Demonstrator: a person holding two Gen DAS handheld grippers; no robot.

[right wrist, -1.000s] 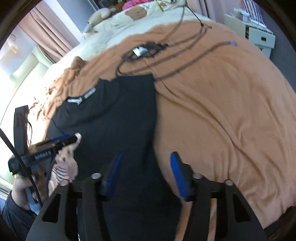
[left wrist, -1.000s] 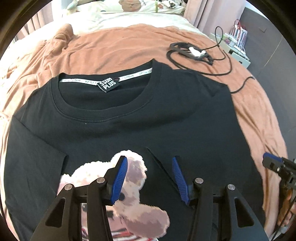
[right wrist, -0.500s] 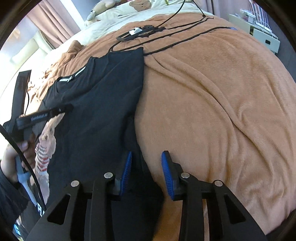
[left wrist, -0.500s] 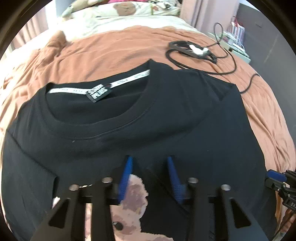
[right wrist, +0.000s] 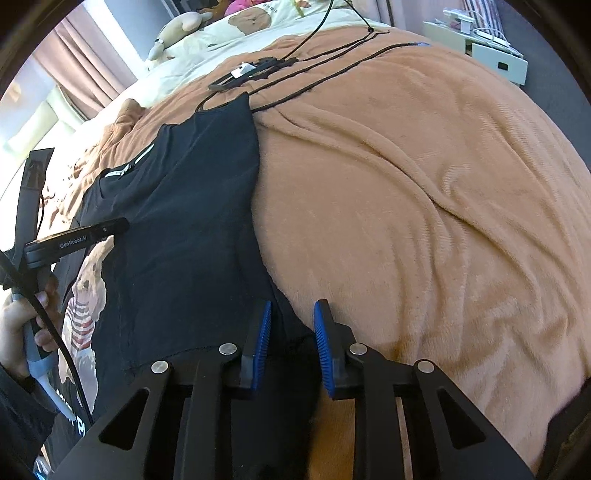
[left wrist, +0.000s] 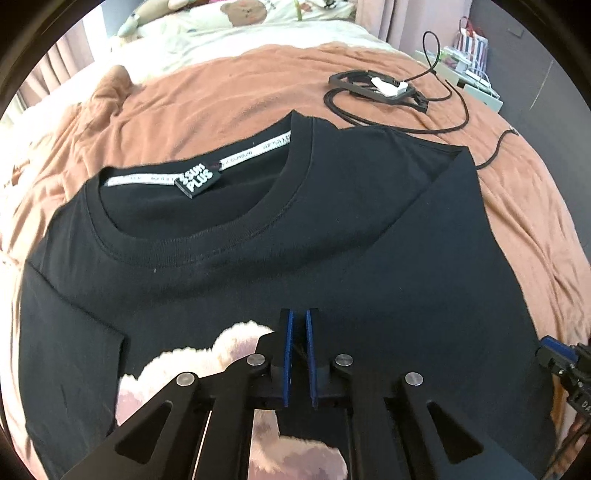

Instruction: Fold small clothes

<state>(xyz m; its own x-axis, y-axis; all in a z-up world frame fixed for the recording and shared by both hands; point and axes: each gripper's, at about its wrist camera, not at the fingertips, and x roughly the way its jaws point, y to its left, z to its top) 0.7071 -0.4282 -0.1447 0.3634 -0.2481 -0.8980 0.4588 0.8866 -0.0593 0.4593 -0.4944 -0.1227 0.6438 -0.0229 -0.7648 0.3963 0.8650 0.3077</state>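
Observation:
A black T-shirt (left wrist: 332,221) with a bear print (left wrist: 229,343) lies flat on the bed, collar away from me and its right side folded inward. My left gripper (left wrist: 298,314) is down on the chest beside the bear, and its jaws are closing with a thin fold of black cloth pinched between the pads. In the right wrist view the T-shirt (right wrist: 184,221) fills the left half. At its right edge my right gripper (right wrist: 291,306) is closing its jaws, with bunched black fabric filling the gap between them. The left gripper (right wrist: 110,227) shows there too, held by a hand (right wrist: 18,325).
An orange-brown blanket (right wrist: 406,203) covers the bed and spreads wide to the right of the shirt. A black cable with a small device (left wrist: 373,86) lies beyond the collar. Pillows (left wrist: 240,14) sit at the head of the bed, and a white cabinet (right wrist: 491,51) stands beside it.
Both grippers' jaws have narrowed from wide apart. The left closed on a fold beside the bear. The right came down to the shirt's right edge and closed around it.

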